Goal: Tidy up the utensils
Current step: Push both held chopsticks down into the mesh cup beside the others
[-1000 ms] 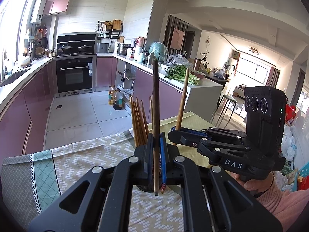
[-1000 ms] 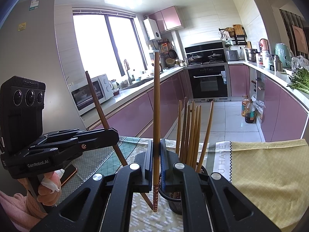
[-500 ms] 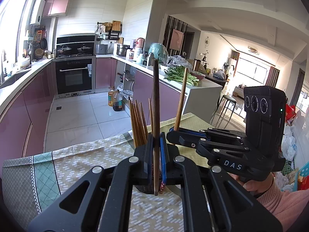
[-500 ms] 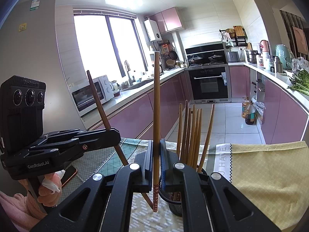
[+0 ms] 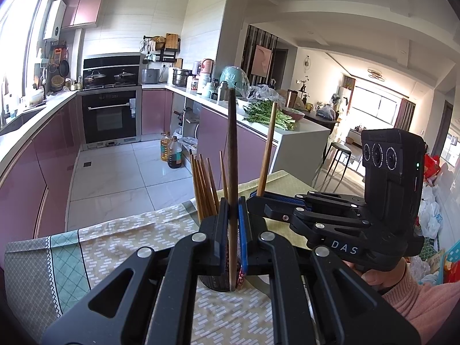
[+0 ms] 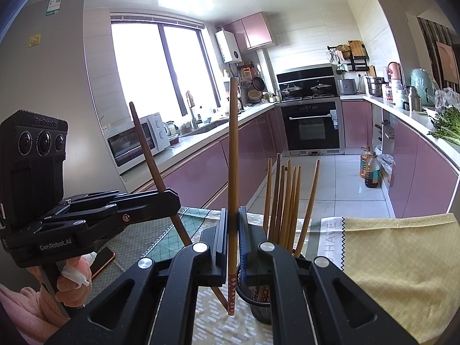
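1. While both hands hover at the near edge of the table, the left gripper (image 5: 232,224) is clamped on a dark brown wooden chopstick (image 5: 231,155), held about upright between its blue-lined jaws, thick end up.
2. The right gripper (image 6: 232,230) is likewise closed on a lighter brown wooden chopstick with a patterned red tip (image 6: 233,172), which also stands near vertical, its decorated tip hanging below the jaws.
3. The black mesh utensil holder (image 6: 260,307) stands on the patterned tablecloth (image 5: 120,238) just beyond both grippers and already holds a bundle of brown wooden chopsticks (image 6: 283,201) fanned loosely against its rim.
4. Judged from this, two sticks remain to go in and the rest are sorted; each tip seems close to the holder's rim, but not clearly over the opening.
5. Risk: the grippers sit close together, so lowering both at once could knock their fingers or tangle the two sticks.
6. Risk: a tip that meets the rim or the leaning bundle could pivot in the narrow grip and tilt away.
7. Risk: the holder looks light, and a sideways push might tip it, spilling the bundle onto the cloth.
8. Risk: a release before the tip is inside would let the stick fall onto the table, perhaps towards the dark phone (image 6: 100,260) at the left.
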